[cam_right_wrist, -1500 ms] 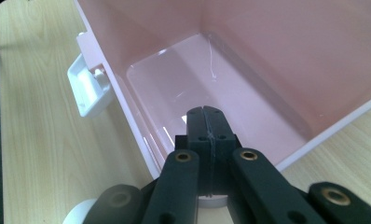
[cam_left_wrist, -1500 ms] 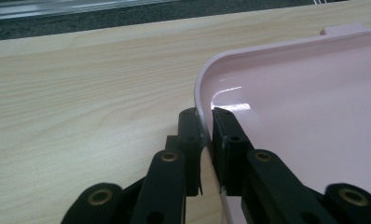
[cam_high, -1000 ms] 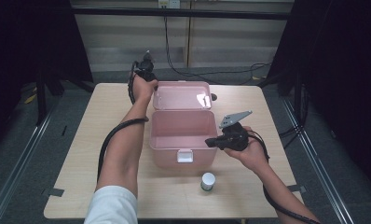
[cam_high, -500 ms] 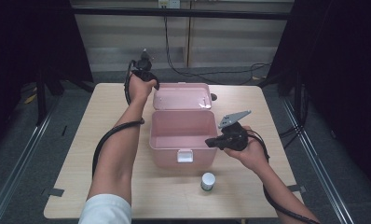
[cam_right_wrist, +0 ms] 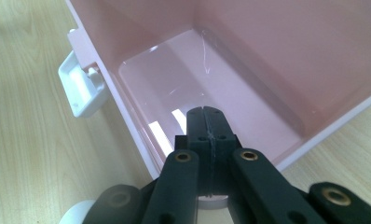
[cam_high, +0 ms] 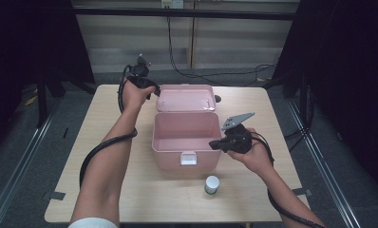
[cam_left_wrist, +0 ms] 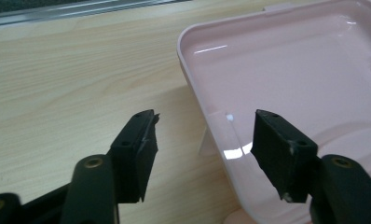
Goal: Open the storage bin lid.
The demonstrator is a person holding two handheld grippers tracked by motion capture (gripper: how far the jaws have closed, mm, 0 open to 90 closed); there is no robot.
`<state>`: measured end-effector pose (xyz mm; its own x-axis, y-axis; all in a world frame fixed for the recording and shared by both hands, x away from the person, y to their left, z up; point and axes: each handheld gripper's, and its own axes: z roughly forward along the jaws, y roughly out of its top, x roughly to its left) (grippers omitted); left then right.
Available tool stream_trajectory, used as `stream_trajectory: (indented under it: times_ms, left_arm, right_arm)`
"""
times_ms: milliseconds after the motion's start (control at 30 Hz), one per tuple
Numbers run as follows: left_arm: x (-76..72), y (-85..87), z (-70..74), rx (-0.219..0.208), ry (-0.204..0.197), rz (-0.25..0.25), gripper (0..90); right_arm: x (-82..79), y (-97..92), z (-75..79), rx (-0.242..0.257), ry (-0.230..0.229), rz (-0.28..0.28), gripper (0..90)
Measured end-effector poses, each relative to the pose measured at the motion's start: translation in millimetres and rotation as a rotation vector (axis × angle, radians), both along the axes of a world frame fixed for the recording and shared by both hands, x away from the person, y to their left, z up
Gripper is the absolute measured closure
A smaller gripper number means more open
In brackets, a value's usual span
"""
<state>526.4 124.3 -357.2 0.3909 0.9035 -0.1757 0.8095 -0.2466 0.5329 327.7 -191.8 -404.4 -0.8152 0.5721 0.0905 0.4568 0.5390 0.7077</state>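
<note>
A pink plastic box (cam_high: 187, 130) stands open mid-table, its lid (cam_high: 184, 97) laid back flat behind it and its inside bare. My left gripper (cam_high: 151, 92) hovers at the lid's left edge. Its jaws have just been opening; in the left gripper view (cam_left_wrist: 204, 126) the lid's rim (cam_left_wrist: 197, 88) runs below the gap and neither pad touches it. My right gripper (cam_high: 213, 145) is at the box's right front corner, shut with nothing between its jaws. In the right gripper view (cam_right_wrist: 206, 114) its tips sit over the rim and point into the box (cam_right_wrist: 267, 56).
A white latch (cam_high: 188, 159) hangs on the box's front wall, seen too as the latch (cam_right_wrist: 81, 88) in the right gripper view. A small white-capped jar (cam_high: 212, 184) stands in front of the box. The wooden table (cam_high: 111, 123) has bare room at left. Cables trail behind.
The left hand has drawn a little leftward off the lid's corner and its jaws have opened. The lid stays laid back. The right hand has not moved.
</note>
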Motion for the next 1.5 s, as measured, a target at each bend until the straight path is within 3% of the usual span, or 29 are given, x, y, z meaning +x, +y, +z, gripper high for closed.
stream_trajectory:
  times_ms: [333,767,1200,1500]
  left_arm:
    - [-24.8,20.7,-6.4,-0.019,-0.024,-0.022,34.5]
    - [-58.0,56.7,-13.6,-0.033,-0.058,-0.04,30.1]
    - [-86.2,70.6,-26.3,-0.052,-0.088,-0.055,28.0]
    - [-107.2,77.3,-39.2,-0.046,-0.112,-0.099,26.6]
  right_arm:
    - [0.5,3.4,3.3,-0.01,-0.018,-0.019,84.8]
    - [-8.4,-1.4,21.2,-0.018,-0.035,-0.046,75.3]
    - [-17.3,-16.5,31.7,-0.037,-0.039,-0.078,64.2]
    - [-24.0,-27.1,39.4,-0.026,-0.04,-0.107,56.6]
